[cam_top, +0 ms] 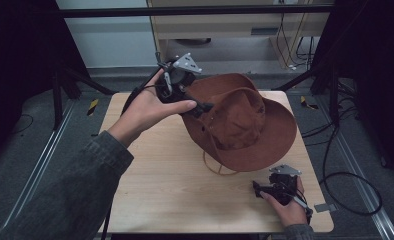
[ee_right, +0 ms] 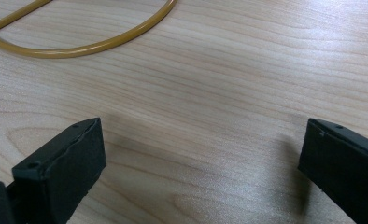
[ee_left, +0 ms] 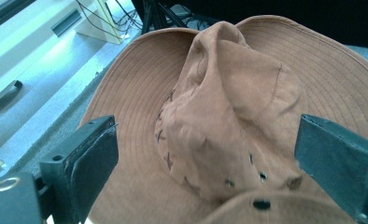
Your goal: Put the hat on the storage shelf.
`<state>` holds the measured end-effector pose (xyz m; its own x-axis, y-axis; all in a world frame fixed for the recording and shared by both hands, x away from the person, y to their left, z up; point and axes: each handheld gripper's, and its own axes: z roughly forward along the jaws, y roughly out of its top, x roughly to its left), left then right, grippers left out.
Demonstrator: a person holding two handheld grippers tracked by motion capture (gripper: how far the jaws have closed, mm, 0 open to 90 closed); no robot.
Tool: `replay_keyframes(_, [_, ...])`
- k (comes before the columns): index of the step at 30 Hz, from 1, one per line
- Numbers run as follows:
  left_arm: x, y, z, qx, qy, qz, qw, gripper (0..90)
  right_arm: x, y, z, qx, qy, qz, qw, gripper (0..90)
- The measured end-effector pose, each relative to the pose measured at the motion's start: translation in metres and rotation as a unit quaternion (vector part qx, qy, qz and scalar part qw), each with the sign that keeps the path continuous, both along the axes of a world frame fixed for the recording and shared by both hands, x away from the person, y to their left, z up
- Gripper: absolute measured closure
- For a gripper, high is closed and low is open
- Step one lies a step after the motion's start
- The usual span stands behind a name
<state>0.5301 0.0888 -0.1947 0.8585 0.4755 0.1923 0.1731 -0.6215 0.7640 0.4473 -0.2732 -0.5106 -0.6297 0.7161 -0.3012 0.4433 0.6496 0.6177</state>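
A brown suede wide-brimmed hat (cam_top: pixel 240 125) lies crown-up on the far right part of the wooden table (cam_top: pixel 170 195). Its tan chin cord (cam_top: pixel 216 169) loops out onto the wood toward me. My left gripper (cam_top: pixel 205 106) hovers at the hat's left edge, held by a hand in a grey sleeve. In the left gripper view the gripper (ee_left: pixel 205 140) stands open, with the hat's crown (ee_left: pixel 219 116) just beyond the pads and untouched. My right gripper (cam_top: pixel 258 190) rests low near the table's front right, open. In the right gripper view it (ee_right: pixel 201 154) faces bare wood, with the cord (ee_right: pixel 79 47) farther off.
Behind the table stand a pale cabinet (cam_top: pixel 225 25) and black stand legs (cam_top: pixel 65 80). Cables (cam_top: pixel 345 175) coil on the grey floor to the right. Yellow-black tape marks (cam_top: pixel 92 106) sit on the floor at both sides. Bare wood spreads across the table's left and front.
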Motion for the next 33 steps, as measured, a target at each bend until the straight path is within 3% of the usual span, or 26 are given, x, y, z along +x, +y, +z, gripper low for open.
replay_keyframes(5, [-0.007,0.019,-0.003,-0.008,-0.002,0.008,0.9999,5.4,0.000,0.000,0.000,0.000,0.000,0.000,1.0000,0.6])
replay_keyframes(9, [-0.019,0.046,-0.015,-0.002,-0.006,0.020,0.9998,5.4,0.000,0.000,0.000,0.000,0.000,0.001,1.0000,0.6])
replay_keyframes(13, [-0.027,0.064,-0.026,-0.011,-0.008,0.031,0.9994,5.4,0.000,0.000,0.000,-0.001,-0.001,0.001,1.0000,0.6])
replay_keyframes(17, [-0.045,0.102,-0.048,-0.026,-0.012,0.046,0.9985,5.6,0.000,0.000,0.000,-0.001,-0.001,0.001,1.0000,0.6])
replay_keyframes(21, [-0.054,0.127,-0.072,-0.031,-0.003,0.063,0.9975,5.7,0.000,0.000,0.000,-0.001,-0.001,0.001,1.0000,0.6])
replay_keyframes(24, [-0.059,0.137,-0.090,-0.030,0.005,0.070,0.9971,5.6,0.000,0.000,0.000,-0.001,-0.001,0.001,1.0000,0.6])
replay_keyframes(25, [-0.059,0.137,-0.090,-0.030,0.005,0.070,0.9971,5.6,0.000,0.000,0.000,-0.001,-0.001,0.001,1.0000,0.6])
replay_keyframes(26, [-0.061,0.142,-0.100,-0.026,0.009,0.071,0.9971,5.6,0.000,0.000,0.000,-0.001,-0.002,0.001,1.0000,0.6])
replay_keyframes(27, [-0.061,0.142,-0.100,-0.026,0.009,0.071,0.9971,5.6,0.000,0.000,0.000,-0.001,-0.001,0.000,1.0000,0.6])
replay_keyframes(28, [-0.062,0.145,-0.110,-0.024,0.015,0.072,0.9970,5.6,0.000,0.000,0.000,-0.002,-0.002,0.001,1.0000,0.6])
replay_keyframes(31, [-0.062,0.147,-0.120,-0.016,0.019,0.073,0.9970,5.6,0.000,0.000,0.000,-0.002,-0.002,0.001,1.0000,0.6])
replay_keyframes(33, [-0.062,0.149,-0.134,-0.010,0.026,0.076,0.9967,5.7,0.000,0.000,0.000,-0.002,-0.003,0.001,1.0000,0.7])
